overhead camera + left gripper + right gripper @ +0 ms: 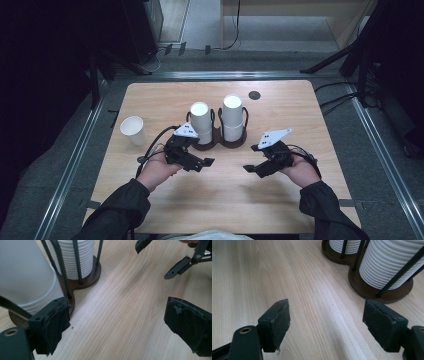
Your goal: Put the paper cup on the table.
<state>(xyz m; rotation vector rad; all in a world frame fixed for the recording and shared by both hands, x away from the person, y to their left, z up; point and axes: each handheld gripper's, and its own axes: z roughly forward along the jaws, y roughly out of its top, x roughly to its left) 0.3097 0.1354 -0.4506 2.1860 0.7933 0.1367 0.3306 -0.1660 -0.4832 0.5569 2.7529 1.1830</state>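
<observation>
Near cup holder [220, 139]: left claw [203, 164], right claw [251, 170] agape; tips facing inward.

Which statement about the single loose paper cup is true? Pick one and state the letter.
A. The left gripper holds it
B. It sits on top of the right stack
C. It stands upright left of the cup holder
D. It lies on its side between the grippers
C: in the high view the single paper cup stands upright, mouth up, alone on the table, left of the two-stack cup holder and apart from both grippers.
</observation>
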